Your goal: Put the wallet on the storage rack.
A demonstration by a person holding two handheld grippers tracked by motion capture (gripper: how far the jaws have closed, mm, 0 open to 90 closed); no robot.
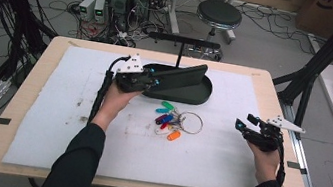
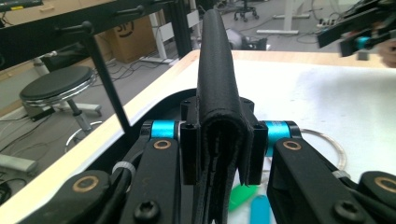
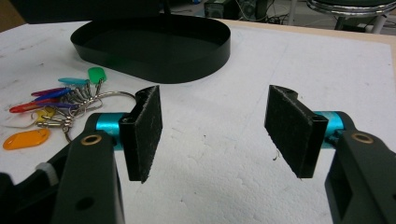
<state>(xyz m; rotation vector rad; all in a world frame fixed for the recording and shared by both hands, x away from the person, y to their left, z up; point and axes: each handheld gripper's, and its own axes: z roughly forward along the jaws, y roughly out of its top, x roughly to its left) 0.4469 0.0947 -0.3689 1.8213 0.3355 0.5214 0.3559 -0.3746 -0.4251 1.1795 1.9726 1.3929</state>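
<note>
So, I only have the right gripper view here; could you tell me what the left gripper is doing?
Observer: The left gripper has its tongs shut on a folded black wallet.
Operator: Thanks, and where is the wallet relative to the tray?
Observer: In the high view it slants across the tray; I cannot tell if it touches.
Operator: And where does my gripper sit on the table?
Observer: The right gripper is open near the mat's right edge, right of the keys.

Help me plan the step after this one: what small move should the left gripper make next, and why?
Probably lower the wallet into the black tray and let go. The left gripper is shut on its folded edge, holding it tilted over the tray, while the right gripper waits open, away from the keys.
</note>
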